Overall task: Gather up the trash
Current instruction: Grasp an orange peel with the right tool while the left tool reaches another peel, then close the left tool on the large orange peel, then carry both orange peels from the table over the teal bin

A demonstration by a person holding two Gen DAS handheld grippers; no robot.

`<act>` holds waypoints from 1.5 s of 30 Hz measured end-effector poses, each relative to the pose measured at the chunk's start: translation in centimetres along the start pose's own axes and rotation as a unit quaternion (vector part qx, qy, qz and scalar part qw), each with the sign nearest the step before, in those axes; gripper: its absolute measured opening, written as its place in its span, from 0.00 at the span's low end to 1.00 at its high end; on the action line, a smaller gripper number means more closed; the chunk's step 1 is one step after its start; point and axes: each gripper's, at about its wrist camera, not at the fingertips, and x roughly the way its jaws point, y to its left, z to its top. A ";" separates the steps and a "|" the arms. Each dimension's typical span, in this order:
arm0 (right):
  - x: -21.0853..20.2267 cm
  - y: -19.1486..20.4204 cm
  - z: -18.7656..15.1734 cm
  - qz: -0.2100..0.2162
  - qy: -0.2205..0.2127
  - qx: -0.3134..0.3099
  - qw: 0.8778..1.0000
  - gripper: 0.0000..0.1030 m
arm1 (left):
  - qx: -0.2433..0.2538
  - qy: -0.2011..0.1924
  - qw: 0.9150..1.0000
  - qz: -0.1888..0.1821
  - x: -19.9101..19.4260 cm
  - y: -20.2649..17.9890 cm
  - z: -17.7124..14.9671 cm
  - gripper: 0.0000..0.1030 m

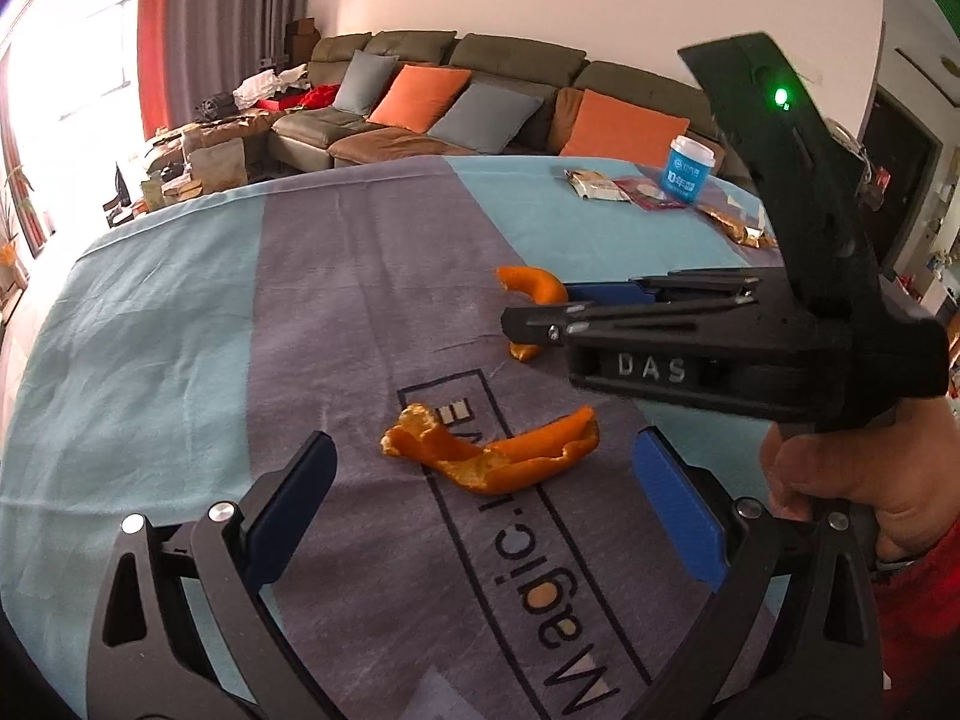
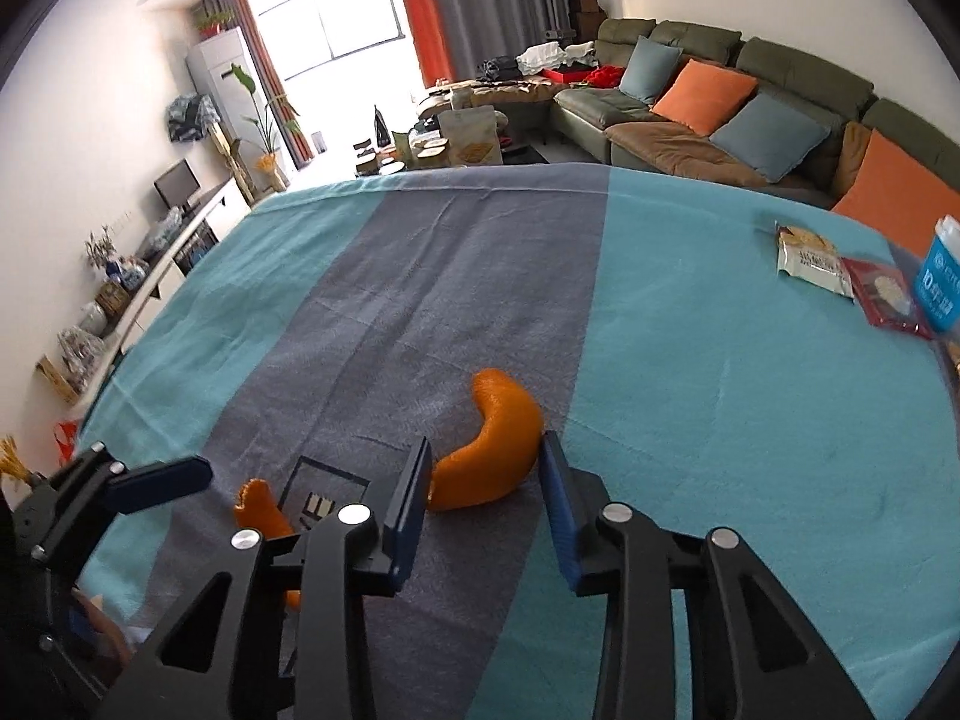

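Nearest to me, in the left wrist view, my left gripper (image 1: 480,498) hangs with its jaws wide apart, and nothing is between the pads. Just beyond its tips lies the flat orange peel (image 1: 492,450), on the grey middle stripe of the tablecloth (image 1: 150,360), partly over the printed logo. It is a long, torn strip with ragged edges and a raised rim. I judge it very light, thin and soft, so it will bend and perhaps tear if I squeeze hard. I think the thick middle of the strip is the best place to take it, not the frayed left end.

A little farther and to the right, my right gripper (image 2: 483,468) has its jaws drawn close around the near end of the curved orange peel (image 2: 492,450). In the right wrist view the pads stand on both sides of the peel, but I cannot tell whether they already press on it. This piece is arched like a shell, so it is a bit stiffer, yet the waxy skin may slip; a hold across the arch seems safest to me.

Far on the right side of the table rest a white snack wrapper (image 2: 810,258), a red wrapper (image 2: 882,294) and a blue cup (image 1: 690,171), close together. Behind the table stands the sofa (image 1: 480,66).
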 end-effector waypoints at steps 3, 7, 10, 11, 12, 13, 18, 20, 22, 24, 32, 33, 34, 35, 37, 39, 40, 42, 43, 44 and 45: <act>-0.4 -0.3 0.2 0.000 -0.009 0.004 1.000 0.25 | 0.004 0.005 1.000 -0.002 0.5 -0.3 0.0 0.95; -0.9 -1.1 0.1 0.001 -0.016 0.016 1.000 0.24 | -0.006 0.023 1.000 0.001 1.5 -0.1 0.3 0.94; -1.2 -1.3 0.0 0.008 -0.020 0.023 1.000 0.24 | -0.009 0.037 0.999 0.002 2.3 0.0 0.4 0.79; -1.3 -1.4 -0.1 0.009 -0.023 0.025 0.999 0.24 | -0.009 0.041 0.999 0.002 2.5 0.1 0.5 0.78; -1.4 -1.6 0.0 0.010 -0.023 0.025 0.999 0.24 | -0.010 0.040 0.999 0.002 2.6 0.1 0.5 0.77; -1.5 -1.6 0.0 0.012 -0.025 0.026 0.999 0.24 | -0.012 0.041 0.999 0.003 2.7 0.1 0.6 0.77; -2.1 -1.7 0.1 0.015 -0.034 0.028 0.999 0.24 | -0.010 0.024 1.000 0.002 2.4 0.0 0.4 0.67; -2.2 -1.8 -0.1 0.014 -0.035 0.029 0.999 0.24 | -0.013 0.019 1.000 -0.002 2.4 0.1 0.4 0.60; -2.5 -1.8 -0.1 0.014 -0.037 0.030 0.999 0.24 | -0.012 0.023 1.000 -0.011 2.6 0.2 0.3 0.34; -2.7 -1.9 -0.2 0.014 -0.040 0.032 0.999 0.24 | -0.011 0.031 0.999 -0.019 2.8 0.0 0.2 0.31; -2.7 -1.6 -0.1 0.013 -0.048 0.031 0.998 0.24 | -0.017 0.031 0.999 -0.028 2.7 0.1 0.1 0.29; -2.7 -1.6 -0.1 0.013 -0.049 0.031 0.998 0.24 | -0.020 0.031 0.999 -0.031 2.6 0.2 0.0 0.29; -2.7 -1.5 -0.1 0.013 -0.050 0.032 0.998 0.24 | -0.023 0.030 0.999 -0.035 2.5 0.4 0.0 0.28; -2.8 -1.4 -0.1 0.012 -0.050 0.032 0.998 0.24 | -0.025 0.029 0.999 -0.038 2.6 0.4 0.0 0.27; -2.9 -1.3 -0.1 0.012 -0.052 0.032 0.998 0.24 | -0.028 0.028 0.998 -0.040 2.3 0.6 0.0 0.26; -3.1 -1.1 0.0 0.011 -0.055 0.030 0.998 0.24 | -0.027 0.020 0.999 -0.038 1.7 0.7 0.0 0.26; -3.2 -0.9 0.1 0.012 -0.058 0.029 0.998 0.24 | -0.026 0.017 0.999 -0.035 1.5 0.7 0.0 0.26; -3.5 -0.3 0.1 0.012 -0.063 0.024 0.998 0.24 | -0.025 0.005 0.999 -0.033 0.4 0.9 0.0 0.26; -3.6 0.0 0.2 0.012 -0.064 0.022 0.998 0.24 | -0.024 -0.002 0.999 -0.028 -0.2 1.1 0.1 0.26; -3.8 0.2 0.3 0.013 -0.066 0.020 0.998 0.24 | -0.024 -0.006 0.999 -0.026 -0.6 1.1 0.0 0.26; -4.0 0.4 0.4 0.015 -0.068 0.017 0.997 0.24 | -0.025 -0.013 0.999 -0.023 -1.3 1.2 0.1 0.26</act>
